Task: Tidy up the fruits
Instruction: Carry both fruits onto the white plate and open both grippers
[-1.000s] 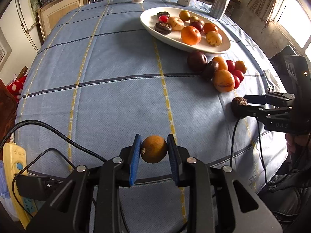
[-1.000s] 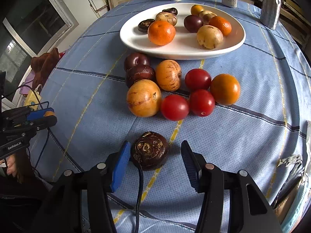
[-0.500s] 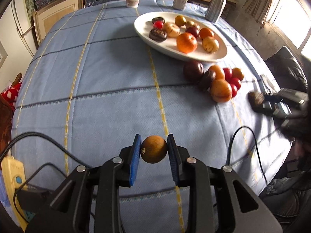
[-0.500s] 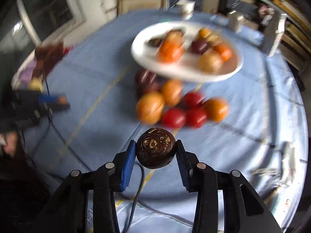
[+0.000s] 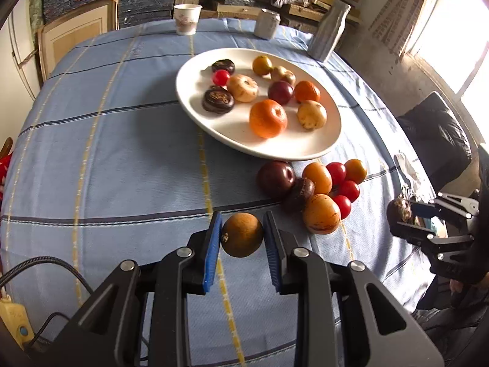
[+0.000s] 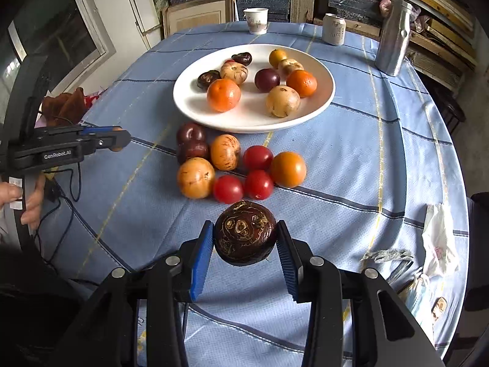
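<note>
My left gripper [image 5: 242, 235] is shut on a small round brown fruit [image 5: 242, 235], held above the blue cloth in front of the loose fruit pile [image 5: 318, 188]. My right gripper [image 6: 244, 238] is shut on a dark brown-purple fruit [image 6: 245, 233] with a scarred top, lifted just short of the same fruit pile [image 6: 241, 165]. A white oval plate [image 5: 293, 150] behind the pile holds several fruits, among them an orange [image 5: 268, 118]. In the right wrist view the plate [image 6: 321, 104] sits mid-table. Each gripper shows in the other's view: the right gripper [image 5: 409, 214] at the right, the left gripper [image 6: 117, 137] at the left.
A paper cup [image 6: 256, 20], a can [image 6: 333, 29] and a silver bottle [image 6: 392, 39] stand along the table's far edge. Crumpled wrappers [image 6: 437, 241] lie at the right edge. Cables [image 5: 36, 266] and a yellow power strip [image 5: 13, 321] lie at the near left. A hand [image 6: 24, 202] grips the left tool.
The right gripper closed on the dark fruit and lifted it off the cloth. The left gripper carried its brown fruit forward toward the pile and plate.
</note>
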Demonstrator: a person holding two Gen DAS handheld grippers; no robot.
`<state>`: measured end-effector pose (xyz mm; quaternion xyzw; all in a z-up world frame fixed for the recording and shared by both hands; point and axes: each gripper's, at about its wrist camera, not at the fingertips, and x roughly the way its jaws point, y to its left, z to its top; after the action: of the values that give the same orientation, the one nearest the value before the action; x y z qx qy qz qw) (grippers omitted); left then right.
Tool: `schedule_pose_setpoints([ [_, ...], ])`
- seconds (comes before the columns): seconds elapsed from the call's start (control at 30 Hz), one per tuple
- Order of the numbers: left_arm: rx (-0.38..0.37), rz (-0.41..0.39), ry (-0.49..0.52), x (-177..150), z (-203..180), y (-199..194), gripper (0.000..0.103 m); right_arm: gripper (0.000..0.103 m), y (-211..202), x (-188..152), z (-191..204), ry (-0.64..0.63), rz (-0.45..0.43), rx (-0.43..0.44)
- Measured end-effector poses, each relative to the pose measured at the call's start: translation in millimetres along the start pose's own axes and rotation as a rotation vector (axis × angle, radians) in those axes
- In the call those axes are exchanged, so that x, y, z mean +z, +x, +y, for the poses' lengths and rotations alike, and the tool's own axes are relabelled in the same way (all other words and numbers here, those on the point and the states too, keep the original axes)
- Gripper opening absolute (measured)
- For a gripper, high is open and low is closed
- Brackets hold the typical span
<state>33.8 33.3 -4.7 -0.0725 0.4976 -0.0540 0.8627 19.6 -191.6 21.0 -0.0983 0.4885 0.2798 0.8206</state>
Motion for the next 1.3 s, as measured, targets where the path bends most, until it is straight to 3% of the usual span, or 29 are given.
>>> schedule_pose_setpoints([
  [0.37, 0.033, -0.030, -0.002, 45, 8, 4, 0.027, 0.042, 6, 41, -26, 0.041, -0.043, 0.026],
  [0.8, 0.074, -0.080, 0.032, 158, 27, 45, 0.027, 0.042, 42, 168, -31, -0.027, -0.156, 0.064],
  [1.0, 0.077, -0.046, 0.019, 177, 40, 85, 0.027, 0.042, 96, 214, -35, -0.015, -0.112, 0.087],
  [1.3, 0.062, -0.006, -0.008, 183, 52, 121, 0.027, 0.042, 147, 226, -35, -0.002, -0.045, 0.089],
])
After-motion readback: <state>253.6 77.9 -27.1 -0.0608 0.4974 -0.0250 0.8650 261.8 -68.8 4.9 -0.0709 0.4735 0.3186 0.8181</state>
